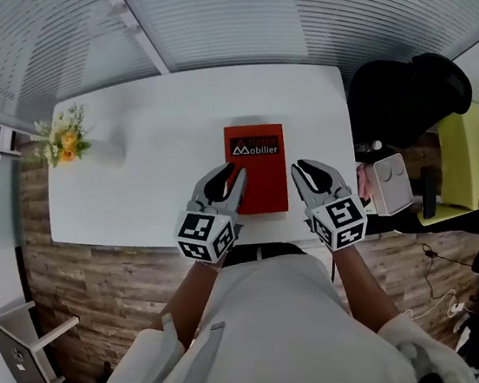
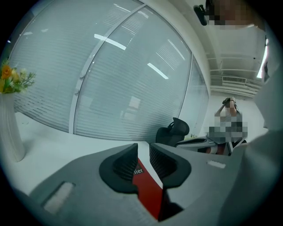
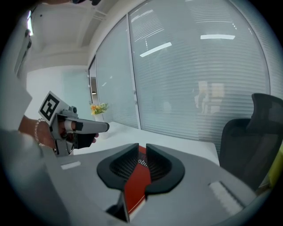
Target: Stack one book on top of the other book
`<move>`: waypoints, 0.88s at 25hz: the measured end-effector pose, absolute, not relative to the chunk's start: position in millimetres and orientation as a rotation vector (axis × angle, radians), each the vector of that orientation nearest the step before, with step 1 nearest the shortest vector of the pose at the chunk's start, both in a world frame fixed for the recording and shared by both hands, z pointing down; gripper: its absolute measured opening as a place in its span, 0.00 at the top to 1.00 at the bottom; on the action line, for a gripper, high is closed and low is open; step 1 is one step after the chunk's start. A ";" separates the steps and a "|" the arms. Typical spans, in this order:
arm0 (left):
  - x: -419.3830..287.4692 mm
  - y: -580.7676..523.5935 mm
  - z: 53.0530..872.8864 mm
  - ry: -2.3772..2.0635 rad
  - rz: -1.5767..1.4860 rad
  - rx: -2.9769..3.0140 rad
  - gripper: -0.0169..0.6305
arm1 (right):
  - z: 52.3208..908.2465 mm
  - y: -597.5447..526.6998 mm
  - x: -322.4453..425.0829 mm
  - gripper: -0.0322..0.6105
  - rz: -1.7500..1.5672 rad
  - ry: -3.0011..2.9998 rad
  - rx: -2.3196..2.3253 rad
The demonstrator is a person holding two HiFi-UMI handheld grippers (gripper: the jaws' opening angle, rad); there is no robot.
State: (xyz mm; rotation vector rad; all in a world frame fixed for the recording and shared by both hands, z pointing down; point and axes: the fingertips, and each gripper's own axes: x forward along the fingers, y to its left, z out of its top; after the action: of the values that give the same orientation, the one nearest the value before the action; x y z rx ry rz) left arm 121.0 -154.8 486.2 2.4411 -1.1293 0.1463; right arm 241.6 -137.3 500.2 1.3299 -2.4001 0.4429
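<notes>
Left claw (image 1: 231, 179) and right claw (image 1: 305, 171) hang empty, jaws nearly closed, while the red rectangular book (image 1: 259, 175) lies on the white table (image 1: 149, 172) just ahead and between them, likely stiff, light, slick-covered, best pinched at opposite side edges

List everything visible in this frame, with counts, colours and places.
table: one, white, centre.
book: one visible, red, on the table's near side; whether a second lies beneath cannot be told.
flowers in a vase: one bunch, yellow, table's far left corner.
office chair: one, black, right of the table.
box: one, white, by the table's right edge.
cabinet: one, yellow-green, far right.
left gripper: one, grey, raised over the book's left edge, narrowly open, empty.
right gripper: one, grey, raised right of the book, narrowly open, empty.
</notes>
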 end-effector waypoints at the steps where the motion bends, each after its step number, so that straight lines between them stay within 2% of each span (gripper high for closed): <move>1: 121.3 -155.1 479.5 -1.129 0.137 2.454 0.84 | 492.1 -138.3 241.8 0.87 0.424 -2.408 1.335; 22: 147.8 -148.2 340.2 -1.094 -0.058 2.663 0.85 | 344.5 -133.1 240.4 0.91 0.149 -2.581 1.343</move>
State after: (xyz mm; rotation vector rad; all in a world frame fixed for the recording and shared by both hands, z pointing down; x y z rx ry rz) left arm 147.8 -148.2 340.2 2.6629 -1.0940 -0.0576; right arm 240.4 -133.1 344.5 1.3429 -2.5808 0.1490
